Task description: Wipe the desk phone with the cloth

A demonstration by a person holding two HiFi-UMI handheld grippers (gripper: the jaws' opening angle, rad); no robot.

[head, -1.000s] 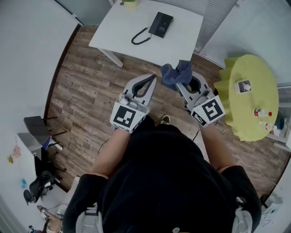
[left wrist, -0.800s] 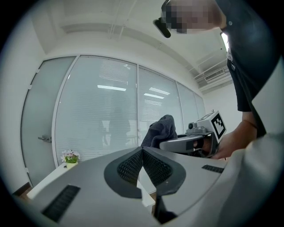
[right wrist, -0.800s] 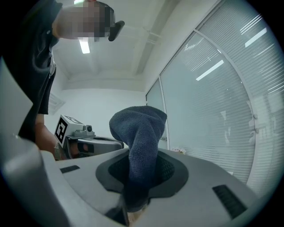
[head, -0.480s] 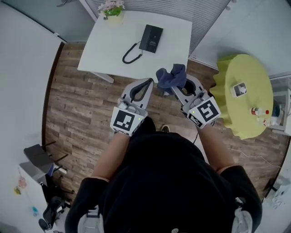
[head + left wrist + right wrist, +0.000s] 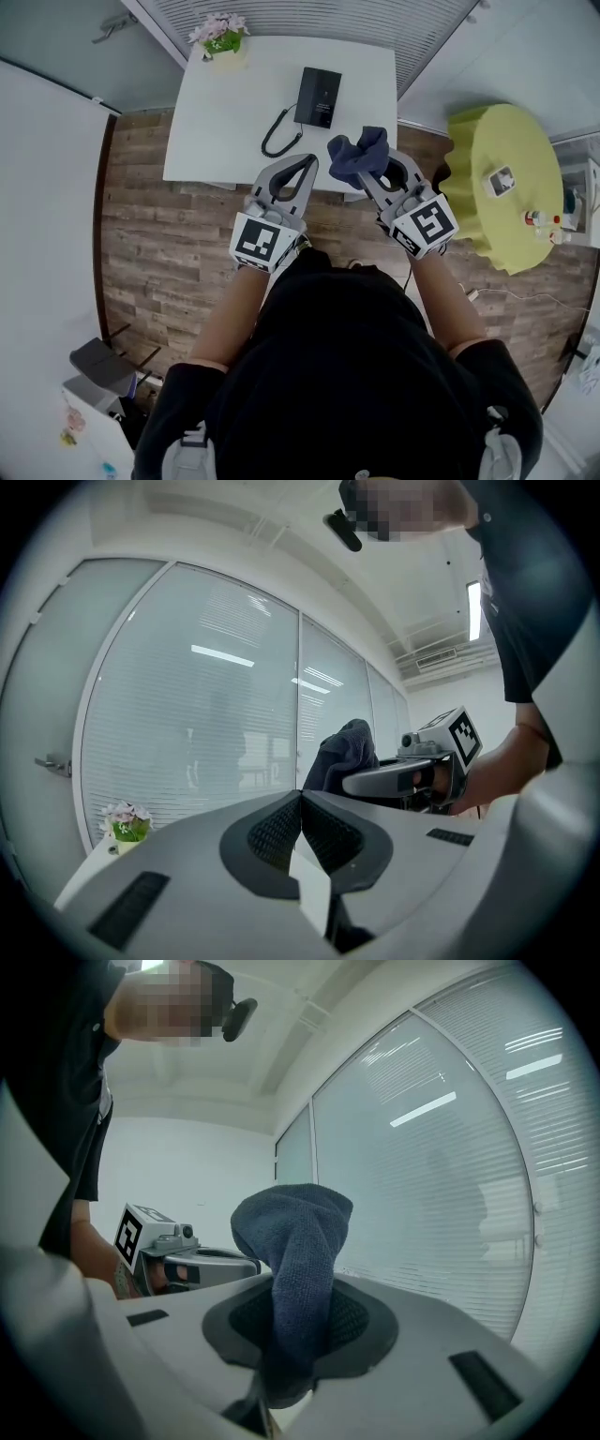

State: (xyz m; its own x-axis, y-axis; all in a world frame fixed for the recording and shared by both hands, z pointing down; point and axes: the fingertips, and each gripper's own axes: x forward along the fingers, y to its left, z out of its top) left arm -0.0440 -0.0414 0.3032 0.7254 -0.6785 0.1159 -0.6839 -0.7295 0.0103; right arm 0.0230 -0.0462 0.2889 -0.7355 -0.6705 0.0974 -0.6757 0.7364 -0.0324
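A black desk phone (image 5: 318, 97) with a coiled cord (image 5: 280, 135) lies on the white table (image 5: 234, 122) ahead of me. My right gripper (image 5: 372, 175) is shut on a dark blue cloth (image 5: 355, 156), which bunches up above its jaws; the cloth (image 5: 292, 1269) fills the middle of the right gripper view. My left gripper (image 5: 302, 171) is shut with nothing in it, its pads (image 5: 300, 832) pressed together. Both grippers hover side by side near the table's front edge, short of the phone.
A small pot of flowers (image 5: 221, 37) stands at the table's far left corner. A round table with a yellow-green cover (image 5: 506, 187) carrying small items is to the right. Slatted blinds (image 5: 328, 19) run behind the table. Wood plank floor lies below.
I have stepped nearer the white table, so it and the phone sit closer to the grippers. The right gripper still holds the cloth; both jaws are unchanged.
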